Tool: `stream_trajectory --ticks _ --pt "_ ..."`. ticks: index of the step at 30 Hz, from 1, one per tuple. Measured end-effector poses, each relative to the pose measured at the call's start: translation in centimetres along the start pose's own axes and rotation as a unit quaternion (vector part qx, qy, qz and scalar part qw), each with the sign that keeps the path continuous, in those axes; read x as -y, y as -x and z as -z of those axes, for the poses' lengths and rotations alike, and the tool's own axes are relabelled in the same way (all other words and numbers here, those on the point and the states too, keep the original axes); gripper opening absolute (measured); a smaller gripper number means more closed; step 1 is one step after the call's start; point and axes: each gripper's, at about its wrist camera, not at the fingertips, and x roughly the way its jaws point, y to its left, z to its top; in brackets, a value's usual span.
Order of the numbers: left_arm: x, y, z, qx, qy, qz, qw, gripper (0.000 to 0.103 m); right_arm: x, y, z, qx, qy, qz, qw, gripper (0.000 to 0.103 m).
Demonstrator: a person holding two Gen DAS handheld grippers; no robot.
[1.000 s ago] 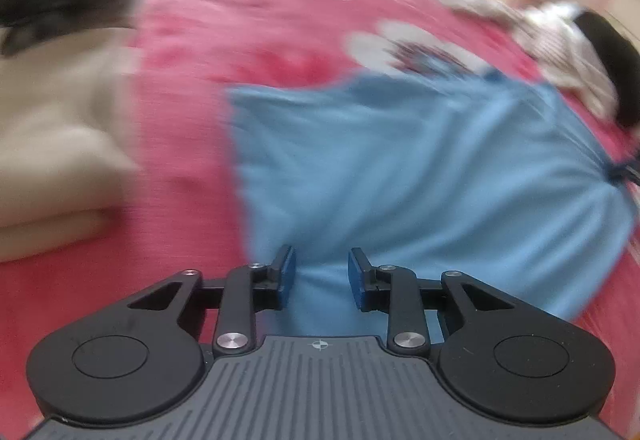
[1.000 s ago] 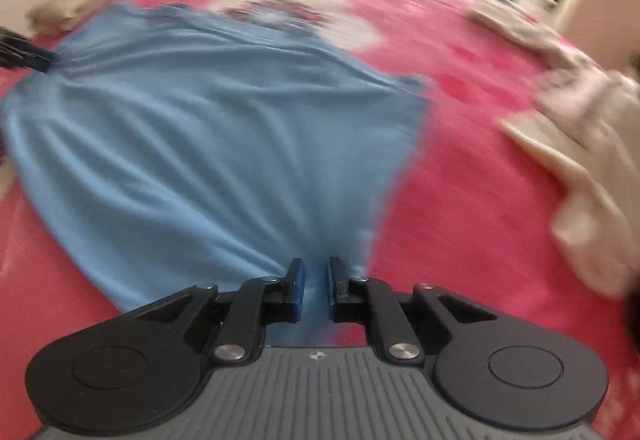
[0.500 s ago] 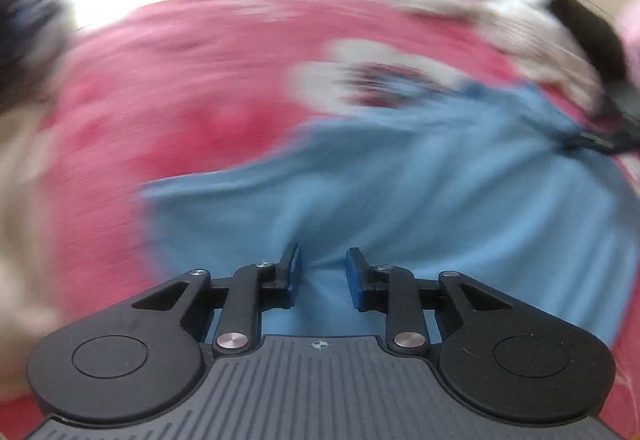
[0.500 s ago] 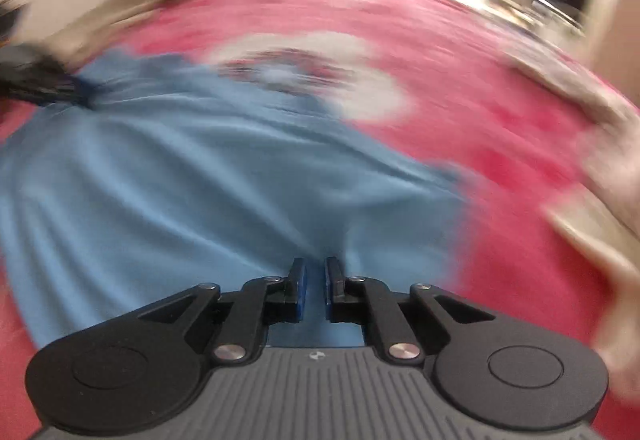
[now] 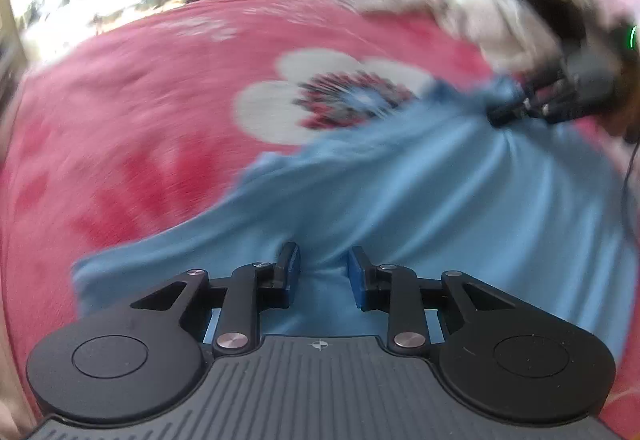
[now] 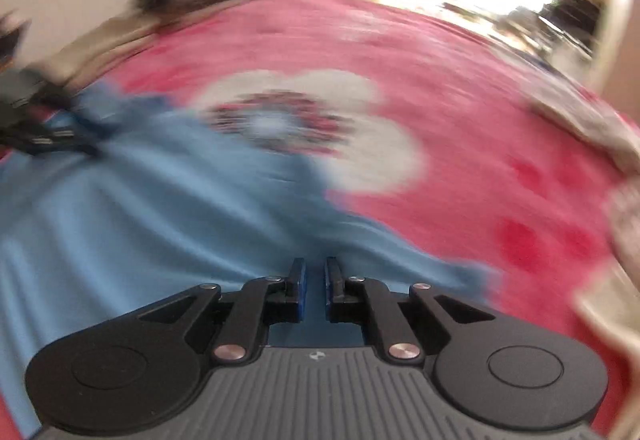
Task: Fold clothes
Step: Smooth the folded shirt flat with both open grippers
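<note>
A light blue garment (image 5: 440,200) lies rumpled on a red bedspread (image 5: 140,100) with a white flower print (image 5: 320,92). My left gripper (image 5: 322,260) is shut on a bunched fold at the garment's near edge, and creases fan out from its pads. In the same view my right gripper (image 5: 504,116) pinches the garment's far corner. The right wrist view shows the blue garment (image 6: 140,220) drawn taut, with my right gripper (image 6: 315,272) shut tight on its edge. My left gripper (image 6: 80,144) grips the cloth at the far left there.
A pile of white and black clothes (image 5: 500,20) lies at the bed's far right. Beige clothes (image 6: 580,120) lie at the right of the right wrist view, more beige cloth (image 6: 100,36) at its upper left. A bright window is behind the bed.
Both grippers have swept across the bed with the blue garment, and the flower print has come toward the middle of both views. The right jaws have narrowed on the cloth.
</note>
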Motion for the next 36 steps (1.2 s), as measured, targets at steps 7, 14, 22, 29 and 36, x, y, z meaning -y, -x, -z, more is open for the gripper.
stream_trajectory --ticks 7,14,22,29,36 --pt "1.0 2.7 -1.5 0.033 -0.007 0.014 0.9993 0.031 -1.3 2.5 -1.9 0.038 0.002 -0.034 0.999 0.007" --pt "2.6 -2.1 -1.9 0.008 -0.052 -0.005 0.9986 0.032 -1.8 -2.7 -2.7 0.025 0.016 -0.034 0.999 0.001" --pt "-1.2 1.0 -2.3 0.012 0.042 -0.026 0.9987 0.038 -1.1 0.0 -3.3 0.049 -0.052 -0.069 0.995 0.009" --pt "1.7 -1.9 -4.4 -0.028 0.031 -0.132 0.9904 0.04 -2.1 -4.0 -4.9 0.041 -0.105 -0.053 0.992 0.003" --pt "4.1 2.5 -4.3 -0.011 0.028 -0.112 0.9933 0.045 -4.2 0.4 -5.3 0.054 -0.087 -0.134 0.986 0.009"
